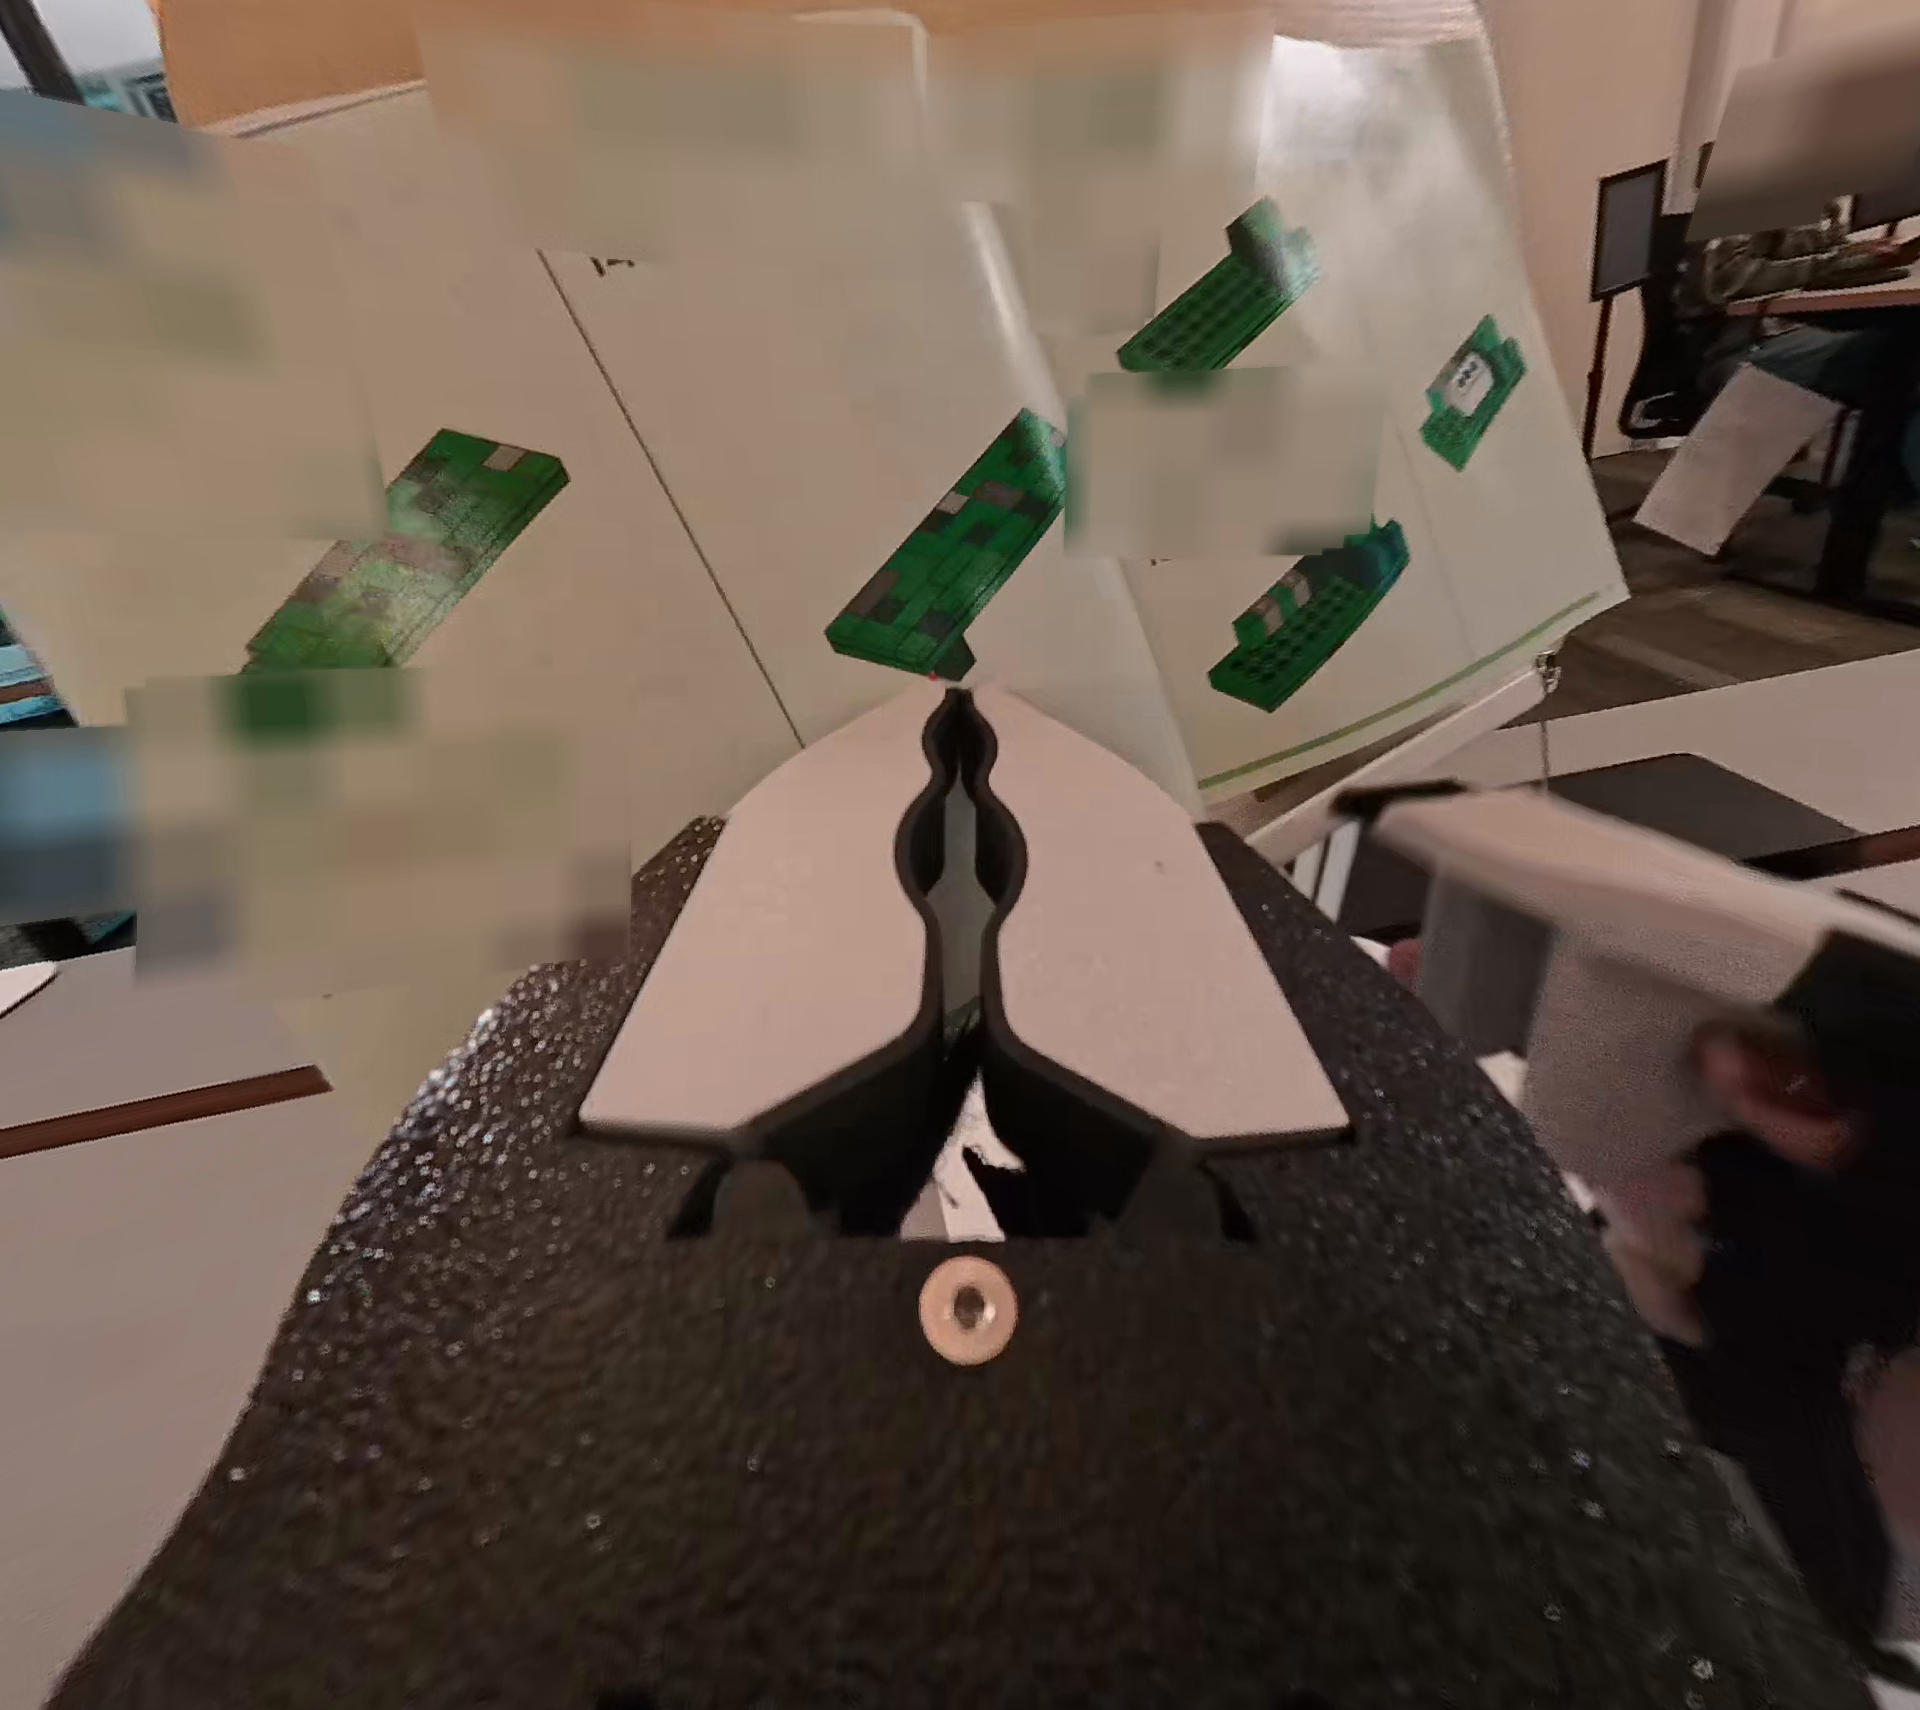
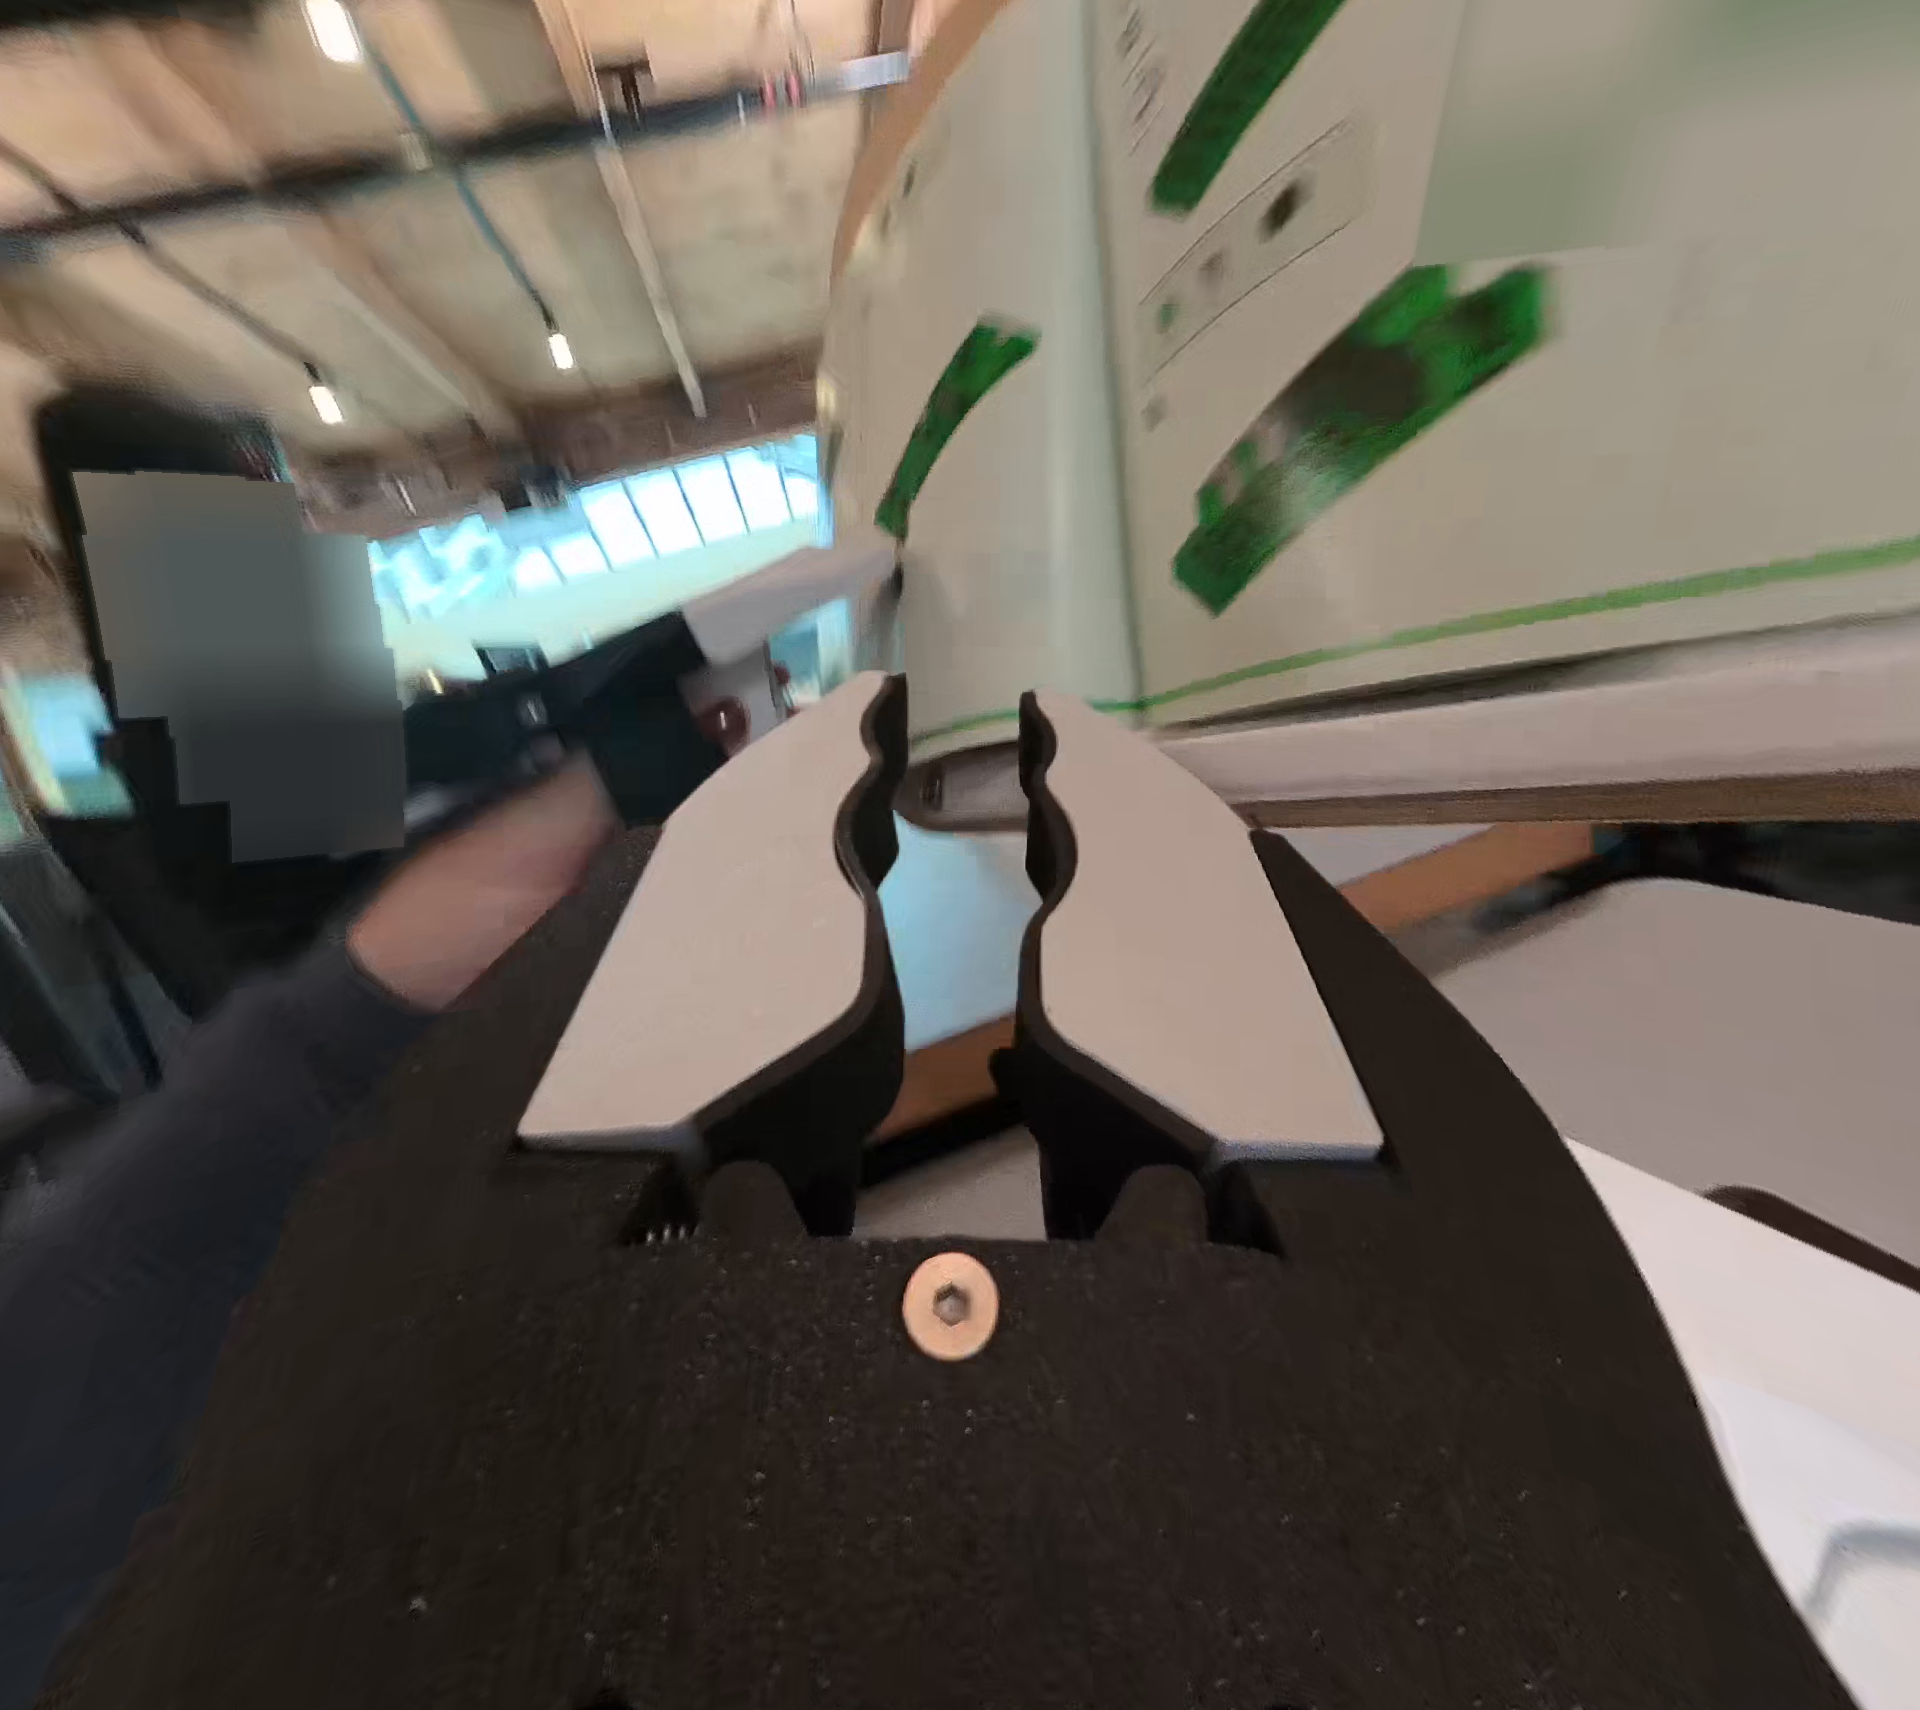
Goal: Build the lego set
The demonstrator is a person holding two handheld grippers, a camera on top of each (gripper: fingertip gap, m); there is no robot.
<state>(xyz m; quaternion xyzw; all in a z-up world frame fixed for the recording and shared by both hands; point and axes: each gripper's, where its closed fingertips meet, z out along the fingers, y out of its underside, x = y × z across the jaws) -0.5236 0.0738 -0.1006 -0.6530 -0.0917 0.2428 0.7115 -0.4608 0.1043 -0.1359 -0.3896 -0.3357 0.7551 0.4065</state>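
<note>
Up by the propped manual (image 1: 727,434), the left gripper (image 1: 958,699) hangs pinched closed on nothing while the right gripper (image 2: 961,704) gapes empty at the page edge, likely checking steps; no bricks show anywhere.

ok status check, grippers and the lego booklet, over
Left gripper shut, empty. Right gripper open, empty, at the instruction booklet. No bricks in view. Nothing blocking.

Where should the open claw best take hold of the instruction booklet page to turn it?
Probably the free lower corner of the white instruction booklet, where its curling page edge lifts off the stand. The right claw, open, faces that edge and could approach from below, closing across the thin sheet.
</note>
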